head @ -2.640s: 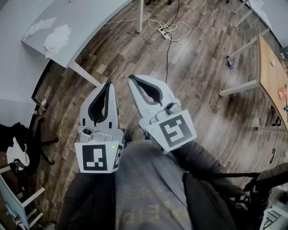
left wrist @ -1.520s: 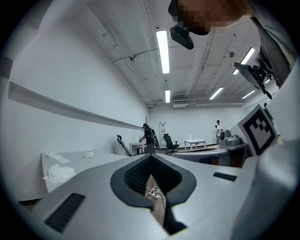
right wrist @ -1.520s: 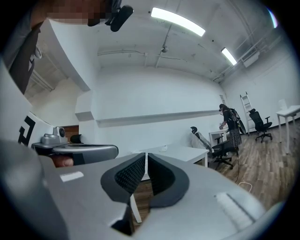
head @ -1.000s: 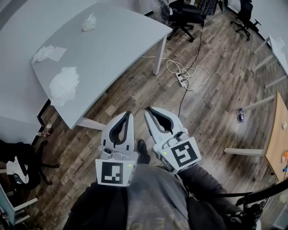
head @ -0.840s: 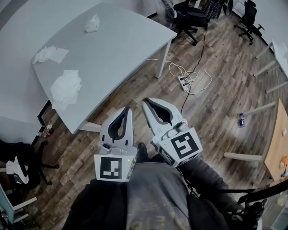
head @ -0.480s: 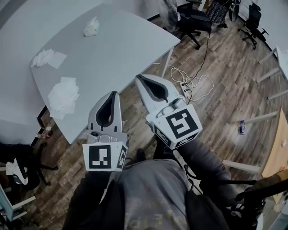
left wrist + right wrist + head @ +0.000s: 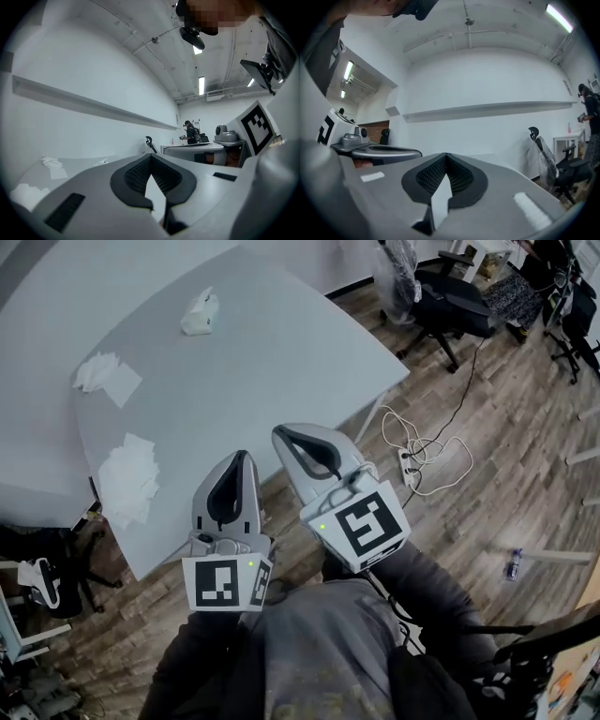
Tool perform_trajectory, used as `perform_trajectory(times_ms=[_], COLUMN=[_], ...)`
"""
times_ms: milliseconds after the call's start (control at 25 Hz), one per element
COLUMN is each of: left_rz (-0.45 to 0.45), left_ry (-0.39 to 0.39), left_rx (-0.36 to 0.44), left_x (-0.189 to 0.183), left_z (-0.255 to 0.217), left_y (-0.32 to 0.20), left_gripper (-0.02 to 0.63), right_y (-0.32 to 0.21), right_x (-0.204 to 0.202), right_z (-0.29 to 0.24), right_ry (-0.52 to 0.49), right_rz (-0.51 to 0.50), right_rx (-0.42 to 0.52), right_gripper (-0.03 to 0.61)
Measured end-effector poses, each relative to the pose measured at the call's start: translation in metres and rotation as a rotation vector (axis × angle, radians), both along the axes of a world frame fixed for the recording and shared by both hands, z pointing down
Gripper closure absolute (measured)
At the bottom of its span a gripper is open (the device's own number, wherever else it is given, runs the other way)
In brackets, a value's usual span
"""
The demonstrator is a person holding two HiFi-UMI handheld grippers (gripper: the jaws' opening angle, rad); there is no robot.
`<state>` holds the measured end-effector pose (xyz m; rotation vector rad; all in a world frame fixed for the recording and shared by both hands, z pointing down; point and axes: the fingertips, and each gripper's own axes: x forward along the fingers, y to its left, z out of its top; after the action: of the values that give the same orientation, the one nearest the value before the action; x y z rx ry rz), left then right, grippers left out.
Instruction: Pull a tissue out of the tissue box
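A broad pale-grey curved table (image 7: pixel 272 352) filled the upper left of the head view, over a brown wood-plank floor (image 7: pixel 487 456). The white hand-held left gripper (image 7: pixel 242 457) and the white right gripper (image 7: pixel 281 433) hung side by side at the table's near edge, pointing across it. Each had its dark-padded jaws closed tip to tip on nothing. Two flat white loose tissues (image 7: pixel 128 481) lay along the left edge. The small pale tissue box (image 7: pixel 199 315), with a white tuft on top, stood at the far side, well apart, ahead and left of both. I judged the left gripper the nearer.
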<state>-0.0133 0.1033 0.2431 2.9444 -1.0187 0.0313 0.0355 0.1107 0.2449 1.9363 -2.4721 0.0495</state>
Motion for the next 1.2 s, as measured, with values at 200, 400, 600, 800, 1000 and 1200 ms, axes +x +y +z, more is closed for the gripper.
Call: perform_trajectory(times_ms=[200,400,600,800,1000,1200], left_rz=[-0.095,-0.204,-0.261,-0.289,-0.299,-0.309], left_ry=[-0.018,-0.017,-0.006,0.010,0.010,-0.003], left_rx=[-0.011,0.009,0.027,0.020,-0.022,-0.075], left_x=[0.055,0.075,0.081,0.091,0.104,0.114], left_z=[0.000,-0.016,-0.021,-0.016,0.002,0.024], left_y=[-0.041,-0.078,-0.112,-0.152,-0.206,-0.269], left_gripper=[0.615,0.615,0.615,0.615,0.615,0.615], right_y=[-0.044,-0.090,-0.127,-0.165,-0.217,-0.279], right_x=[0.047,0.079,0.090,0.095,0.102,0.108], right_z=[0.004,-0.015,-0.022,-0.014,0.008,0.038], right_ry=[-0.025,-0.018,-0.002,0.008,-0.007,-0.009], right_rz=[-0.095,-0.182,-0.229,-0.260,-0.287,-0.309], right_rx=[-0.023,-0.008,0.002,-0.011,-0.058,-0.123], right_gripper=[0.577,0.577,0.577,0.577,0.577,0.577])
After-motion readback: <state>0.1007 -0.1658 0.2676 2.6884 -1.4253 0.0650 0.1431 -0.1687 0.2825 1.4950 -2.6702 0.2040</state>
